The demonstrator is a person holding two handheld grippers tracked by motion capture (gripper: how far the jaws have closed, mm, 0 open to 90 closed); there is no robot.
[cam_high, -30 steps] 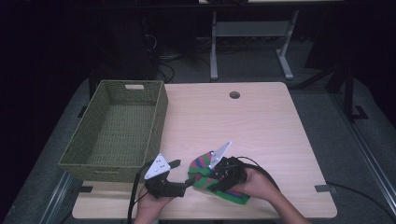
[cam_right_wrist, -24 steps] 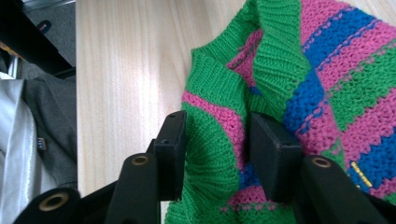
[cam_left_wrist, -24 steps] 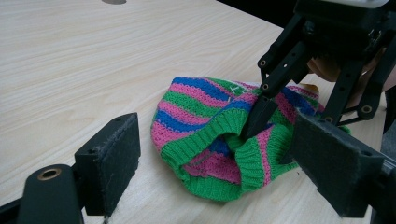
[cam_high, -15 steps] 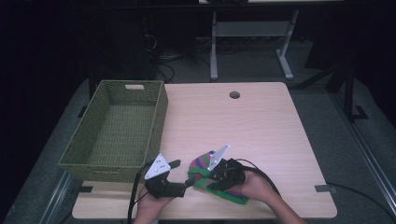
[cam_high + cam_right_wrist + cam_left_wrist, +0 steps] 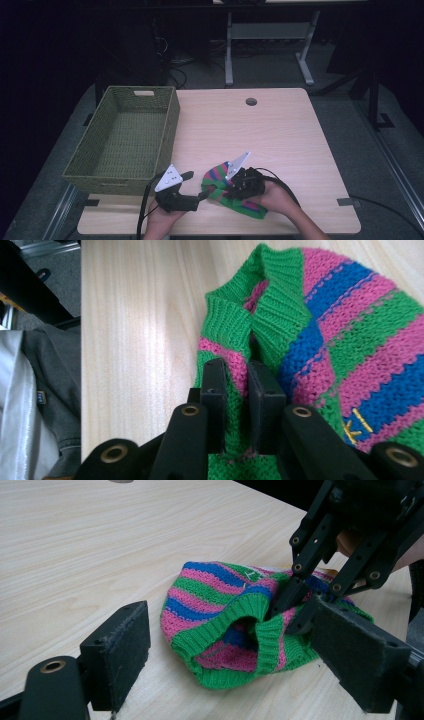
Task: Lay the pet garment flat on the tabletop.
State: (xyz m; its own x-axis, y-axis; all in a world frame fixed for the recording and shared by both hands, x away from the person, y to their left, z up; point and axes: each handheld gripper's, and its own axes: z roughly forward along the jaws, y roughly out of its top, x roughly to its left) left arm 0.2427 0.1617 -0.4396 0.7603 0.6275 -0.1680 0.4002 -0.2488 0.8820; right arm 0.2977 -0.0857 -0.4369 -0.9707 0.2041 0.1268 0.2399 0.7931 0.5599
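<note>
One wooden table (image 5: 280,130) is seen from the high view, and everything else is placed in relation to it. At the table's left side a green woven basket (image 5: 127,137) is set, its long side running from the near edge toward the far edge, with its left wall hanging past the table's left edge. Toward the table's far edge, near the middle, a small round hole (image 5: 251,101) is cut into the top.

Close to the table's near edge, about midway across, a knitted hat (image 5: 227,192) striped in green, pink and blue is laid on the wood, well apart from the basket's near right corner. In the left gripper view the hat (image 5: 225,615) is shown with its green ribbed brim turned toward the camera and partly folded open.

The right gripper (image 5: 229,186) is held over the hat by the right hand (image 5: 275,195) at the table's near edge. Its jaws have just been closing, and in the right gripper view the right gripper (image 5: 237,385) is seen with a fold of the brim pinched tightly between its pads.

The left gripper (image 5: 197,187) is held just left of the hat by the left hand (image 5: 162,220). Its jaws are spread wide in the left gripper view, with the hat lying ahead between them and nothing gripped.
</note>
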